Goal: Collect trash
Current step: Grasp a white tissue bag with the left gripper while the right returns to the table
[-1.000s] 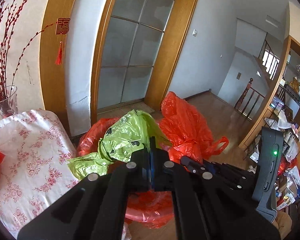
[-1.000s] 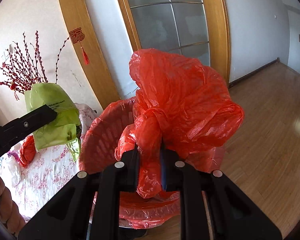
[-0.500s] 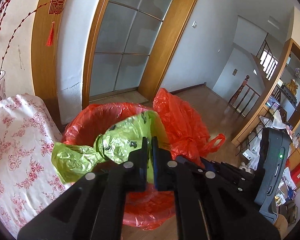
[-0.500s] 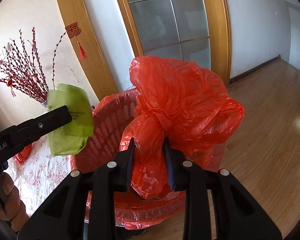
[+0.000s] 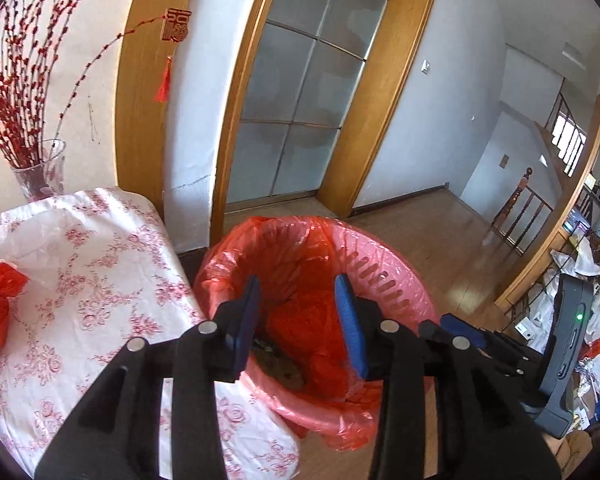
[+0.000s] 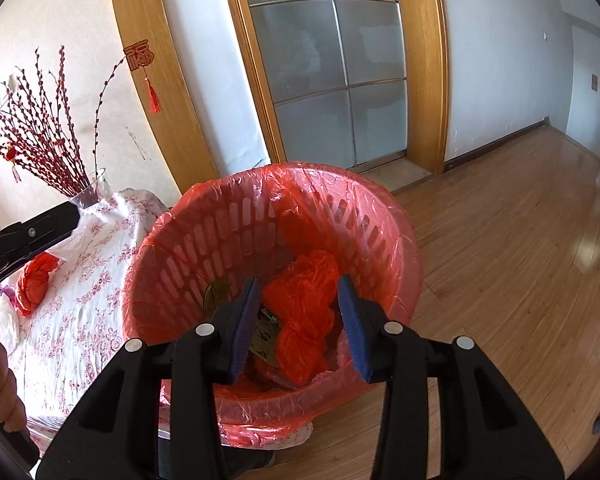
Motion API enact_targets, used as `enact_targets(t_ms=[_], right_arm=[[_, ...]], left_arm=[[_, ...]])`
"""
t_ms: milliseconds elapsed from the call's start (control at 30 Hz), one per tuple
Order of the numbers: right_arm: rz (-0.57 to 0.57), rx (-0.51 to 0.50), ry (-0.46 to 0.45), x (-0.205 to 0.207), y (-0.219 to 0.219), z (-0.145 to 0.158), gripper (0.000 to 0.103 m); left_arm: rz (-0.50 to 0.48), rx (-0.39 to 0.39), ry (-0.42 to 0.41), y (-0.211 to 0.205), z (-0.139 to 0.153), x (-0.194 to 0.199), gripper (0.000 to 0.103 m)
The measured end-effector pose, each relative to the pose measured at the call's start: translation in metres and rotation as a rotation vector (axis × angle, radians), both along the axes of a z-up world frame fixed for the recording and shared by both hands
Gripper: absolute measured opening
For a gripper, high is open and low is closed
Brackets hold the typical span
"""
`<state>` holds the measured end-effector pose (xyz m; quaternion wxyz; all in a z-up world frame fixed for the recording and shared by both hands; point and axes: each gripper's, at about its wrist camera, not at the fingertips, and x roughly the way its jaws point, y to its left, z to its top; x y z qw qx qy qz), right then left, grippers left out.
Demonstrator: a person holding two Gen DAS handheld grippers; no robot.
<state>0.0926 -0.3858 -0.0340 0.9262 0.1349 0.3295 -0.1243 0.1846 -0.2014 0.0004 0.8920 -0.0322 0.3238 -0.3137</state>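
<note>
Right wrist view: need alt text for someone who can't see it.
The right gripper, jaws just opened and empty, hangs over a pink slotted plastic bin lined with a red bag, where a knotted red plastic bag lies on green scraps. Left of the bin, a floral-clothed table carries another red bag bundle and a glass vase of red branches.

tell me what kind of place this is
Most likely a lived-in home, in a hallway or living area. It has a wood floor, a frosted glass door in a wooden frame, and a table with a flowered cloth beside a lined trash basket.
</note>
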Motion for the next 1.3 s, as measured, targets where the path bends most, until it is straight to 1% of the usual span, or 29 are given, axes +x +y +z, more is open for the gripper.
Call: enact_targets(t_ms=[133,233,333,400,433,500,567,667,733,833,933,1033,1200,1300], right_arm=[[0.025,-0.024,-0.005,0.002,0.011,0.002,0.042],[0.049,-0.044,-0.018,0.006,0.026,0.005,0.052],[0.08,-0.052,-0.026,0.013,0.043,0.007,0.052],[0.102,-0.05,-0.03,0.017,0.053,0.008,0.053],[0.116,-0.049,-0.033,0.019,0.06,0.009,0.055],[0.144,-0.047,-0.038,0.023,0.073,0.009,0.055],[0.174,-0.043,-0.039,0.027,0.085,0.009,0.055],[0.224,-0.045,-0.035,0.033,0.107,0.007,0.055],[0.257,-0.042,-0.03,0.037,0.12,0.005,0.055],[0.299,-0.037,-0.023,0.042,0.14,0.002,0.055],[0.336,-0.035,-0.017,0.045,0.159,0.001,0.055],[0.37,-0.038,-0.013,0.048,0.178,0.001,0.055],[0.402,-0.041,-0.01,0.05,0.192,0.002,0.055],[0.413,-0.036,-0.009,0.053,0.198,0.002,0.055]], left_arm=[[0.083,0.031,-0.047,0.033,0.003,-0.009,0.047],[0.16,0.072,-0.082,0.062,0.004,-0.015,0.051],[0.248,0.101,-0.108,0.095,0.005,-0.021,0.053],[0.313,0.126,-0.125,0.118,0.005,-0.025,0.056],[0.345,0.138,-0.13,0.13,0.004,-0.028,0.056],[0.412,0.158,-0.138,0.157,0.003,-0.032,0.057],[0.483,0.186,-0.146,0.183,-0.001,-0.038,0.06],[0.582,0.239,-0.152,0.222,-0.01,-0.045,0.062],[0.64,0.267,-0.13,0.247,-0.019,-0.046,0.062],[0.704,0.259,-0.084,0.281,-0.033,-0.042,0.062],[0.735,0.25,-0.032,0.301,-0.047,-0.037,0.062],[0.736,0.249,0.021,0.305,-0.059,-0.032,0.062],[0.725,0.256,0.111,0.308,-0.079,-0.018,0.061],[0.723,0.276,0.12,0.305,-0.08,-0.013,0.059]])
